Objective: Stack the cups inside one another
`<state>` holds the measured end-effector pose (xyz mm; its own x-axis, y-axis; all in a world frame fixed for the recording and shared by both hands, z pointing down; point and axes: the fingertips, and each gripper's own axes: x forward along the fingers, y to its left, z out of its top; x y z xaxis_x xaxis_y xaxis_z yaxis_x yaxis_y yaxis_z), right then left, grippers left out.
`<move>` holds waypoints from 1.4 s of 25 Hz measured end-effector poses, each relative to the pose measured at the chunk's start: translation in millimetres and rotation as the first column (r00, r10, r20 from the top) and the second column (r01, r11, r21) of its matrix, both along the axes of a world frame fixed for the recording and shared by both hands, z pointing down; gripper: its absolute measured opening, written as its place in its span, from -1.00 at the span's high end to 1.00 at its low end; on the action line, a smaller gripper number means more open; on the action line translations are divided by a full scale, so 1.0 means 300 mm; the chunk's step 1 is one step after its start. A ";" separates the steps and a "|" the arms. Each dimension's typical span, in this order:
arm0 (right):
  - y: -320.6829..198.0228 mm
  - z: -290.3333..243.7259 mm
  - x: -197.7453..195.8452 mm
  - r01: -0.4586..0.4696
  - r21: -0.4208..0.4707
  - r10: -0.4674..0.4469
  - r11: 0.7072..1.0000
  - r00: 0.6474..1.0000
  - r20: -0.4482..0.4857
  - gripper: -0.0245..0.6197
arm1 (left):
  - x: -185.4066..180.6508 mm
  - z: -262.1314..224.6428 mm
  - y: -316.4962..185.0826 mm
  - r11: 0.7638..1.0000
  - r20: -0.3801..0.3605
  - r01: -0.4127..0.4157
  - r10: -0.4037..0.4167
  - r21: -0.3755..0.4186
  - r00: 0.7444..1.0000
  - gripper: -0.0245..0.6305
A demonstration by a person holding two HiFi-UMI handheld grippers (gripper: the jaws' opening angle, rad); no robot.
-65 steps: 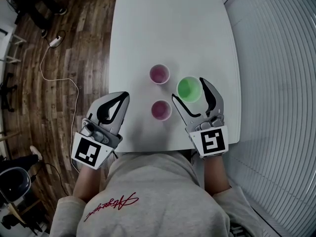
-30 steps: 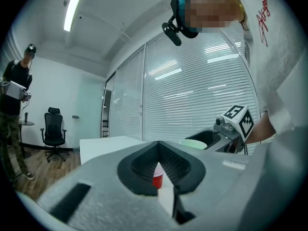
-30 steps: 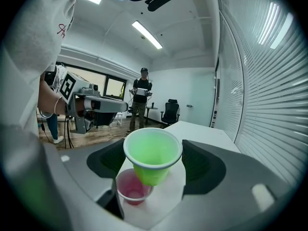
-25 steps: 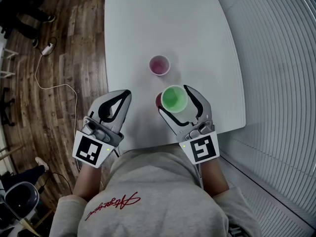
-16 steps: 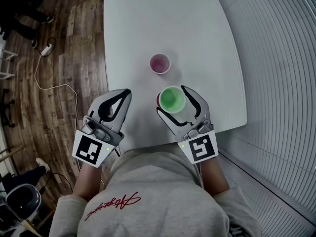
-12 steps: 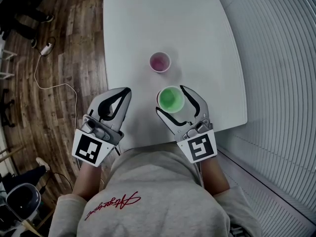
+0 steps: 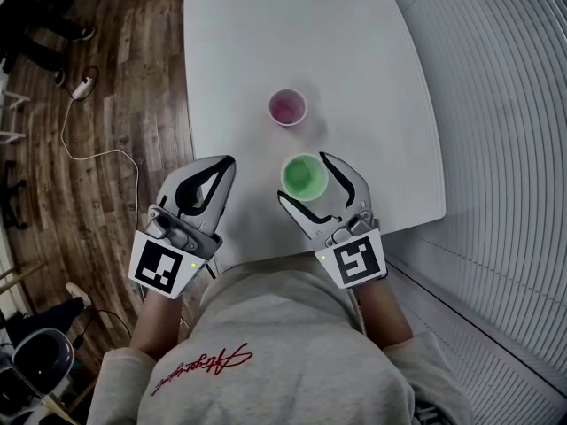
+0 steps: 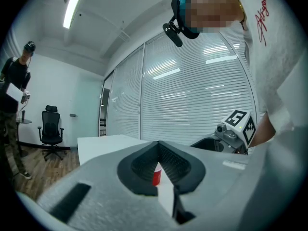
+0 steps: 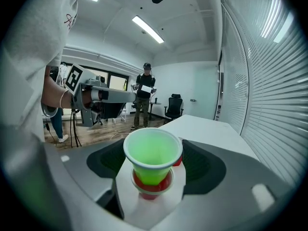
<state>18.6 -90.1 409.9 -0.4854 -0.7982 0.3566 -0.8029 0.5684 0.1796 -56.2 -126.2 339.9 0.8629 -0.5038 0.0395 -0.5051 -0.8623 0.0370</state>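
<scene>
while your right gripper (image 7: 302,177) holds the translucent green plastic cup (image 9: 151,154) between widely spread jaws, pads against the cup's sides, the cup's base sits in the mouth of a red plastic cup (image 9: 151,186) standing on the white table (image 7: 266,34). the green cup is upright and only part way down, so most of its wall rises above the red rim. from your head view it covers that red cup completely. a second red plastic cup (image 7: 287,107) stands upright by itself farther along the table, apart from the pair (in the right gripper view it peeks out just behind the green cup's right side). your left gripper (image 7: 225,163) hangs level at the table's left edge, beside the pair but apart from it, its jaws closed tip to tip with nothing between them. through the opening behind those tips a sliver of a red cup shows, and you cannot tell which one. in the background a person (image 9: 144,96) stands on the wooden floor near a black office chair (image 9: 173,108).
</scene>
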 end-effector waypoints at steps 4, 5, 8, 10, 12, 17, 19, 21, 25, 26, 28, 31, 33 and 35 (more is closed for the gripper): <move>0.001 0.011 0.003 -0.008 -0.005 0.008 1.000 1.000 0.006 -0.20 | -0.003 0.003 0.000 1.000 0.001 0.005 -0.005 -0.005 1.000 0.93; 0.002 0.018 0.003 -0.010 -0.006 0.010 1.000 1.000 0.007 -0.20 | -0.004 0.006 0.001 1.000 0.001 0.006 -0.006 -0.005 1.000 0.93; 0.001 0.037 0.004 -0.015 -0.011 0.015 1.000 1.000 0.002 -0.20 | -0.007 0.013 0.002 1.000 0.002 0.008 -0.008 -0.007 1.000 0.93; 0.000 0.046 0.006 -0.019 -0.016 0.019 1.000 1.000 0.000 -0.20 | -0.010 0.015 0.003 1.000 0.004 0.010 -0.010 -0.009 1.000 0.93; -0.001 0.054 0.008 -0.025 -0.019 0.025 1.000 1.000 0.001 -0.20 | -0.011 0.016 0.004 1.000 0.005 0.011 -0.011 -0.009 1.000 0.93; 0.000 0.071 0.014 -0.038 -0.027 0.039 0.999 0.999 0.009 -0.20 | -0.011 0.017 0.006 1.000 0.005 0.013 -0.013 -0.007 1.000 0.93; -0.001 0.075 0.016 -0.048 -0.035 0.049 0.998 0.999 0.021 -0.20 | -0.011 0.014 0.007 1.000 0.004 0.014 -0.014 -0.006 1.000 0.93; -0.003 0.078 0.018 -0.043 -0.029 0.044 0.999 0.999 0.014 -0.20 | -0.012 0.013 0.008 1.000 0.005 0.015 -0.015 -0.006 1.000 0.93; -0.007 0.095 0.022 -0.050 -0.042 0.051 0.998 0.999 0.017 -0.20 | -0.014 0.013 0.004 1.000 0.005 0.018 -0.018 -0.005 1.000 0.93; -0.006 0.100 0.021 -0.054 -0.048 0.055 0.997 0.998 0.021 -0.20 | -0.015 0.013 0.004 1.000 0.006 0.019 -0.019 -0.004 1.000 0.93; -0.003 0.110 0.021 -0.060 -0.057 0.062 0.997 0.998 0.027 -0.20 | -0.017 0.014 0.005 1.000 0.007 0.021 -0.021 -0.002 1.000 0.93; 0.002 0.126 0.021 -0.083 -0.078 0.087 0.993 0.995 0.049 -0.20 | -0.019 0.018 0.008 1.000 0.009 0.023 -0.023 -0.002 1.000 0.93; 0.003 0.136 0.023 -0.088 -0.081 0.092 0.993 0.995 0.049 -0.20 | -0.020 0.022 0.009 1.000 0.011 0.024 -0.024 -0.001 1.000 0.93; 0.002 0.149 0.024 -0.089 -0.083 0.093 0.993 0.995 0.045 -0.20 | -0.022 0.027 0.009 1.000 0.011 0.026 -0.026 0.000 1.000 0.93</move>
<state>25.7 -89.4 454.5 -0.4306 -0.8092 0.3998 -0.8584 0.5041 0.0956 -62.8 -123.5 348.1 0.8488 -0.5263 0.0494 -0.5281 -0.8486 0.0317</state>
